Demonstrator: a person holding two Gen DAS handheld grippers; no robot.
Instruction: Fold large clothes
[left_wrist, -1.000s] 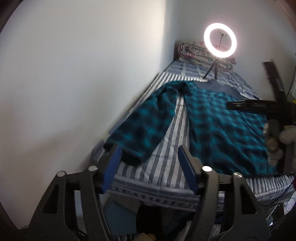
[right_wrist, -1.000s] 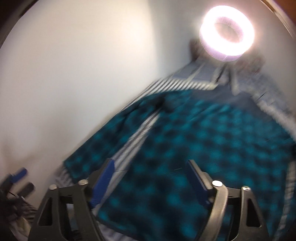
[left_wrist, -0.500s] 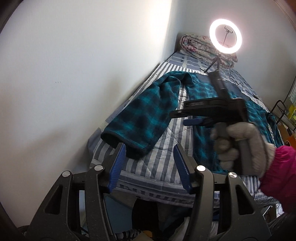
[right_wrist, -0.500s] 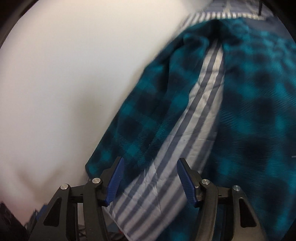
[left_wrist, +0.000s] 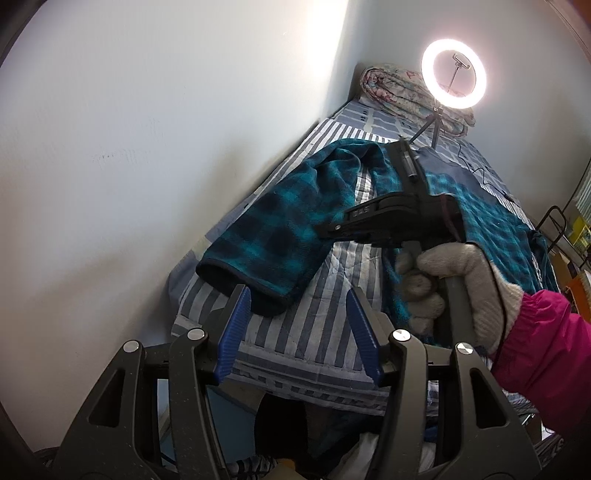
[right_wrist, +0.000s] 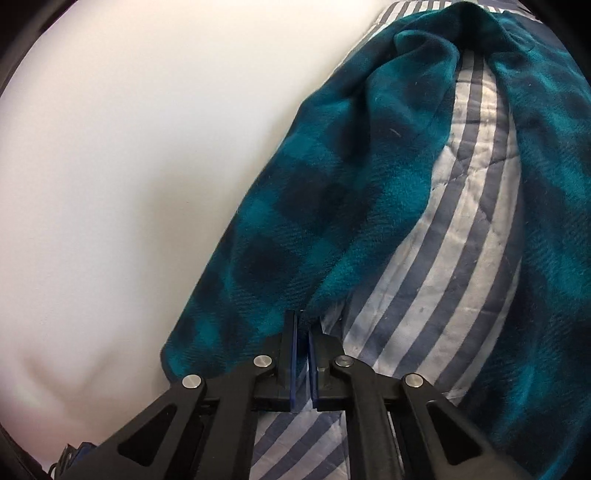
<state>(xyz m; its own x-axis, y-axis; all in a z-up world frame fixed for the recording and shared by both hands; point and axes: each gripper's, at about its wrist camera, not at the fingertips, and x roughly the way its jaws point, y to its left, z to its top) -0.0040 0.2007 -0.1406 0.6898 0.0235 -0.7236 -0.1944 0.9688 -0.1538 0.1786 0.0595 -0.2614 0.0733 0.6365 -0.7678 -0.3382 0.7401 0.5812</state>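
1. The thing being folded is a big fleece shirt (left_wrist: 491, 218) in teal and near-black buffalo check, fuzzy nap, spread flat on the bed. Its sleeve (left_wrist: 280, 229) runs along the wall side and ends in a dark bound cuff near the foot of the bed.
2. The right claw (right_wrist: 302, 332) is pinched shut on the inner edge of that sleeve, a bit up from the cuff. The blue pads have just clamped together, with a fold of fleece caught at their tips. In the left wrist view you can see the same tool from the side: black plastic, held by a hand (left_wrist: 450, 280) in a pale knit glove with a magenta sleeve (left_wrist: 546, 343) behind it. There's raised lettering on its body, but I can't read it.
3. The left claw (left_wrist: 299, 328) sits wide open just off the foot of the bed, nothing between its ribbed blue pads, and it's not touching the cuff.
4. The bed (left_wrist: 325, 325) has a quilted cover in grey-blue and white stripes, stitched in diamond lines.
5. At the far end there's a rolled floral quilt (left_wrist: 391, 88) and a lit ring light (left_wrist: 453, 74) on a small tripod.
6. A plain white wall (left_wrist: 147, 147) runs along the left.
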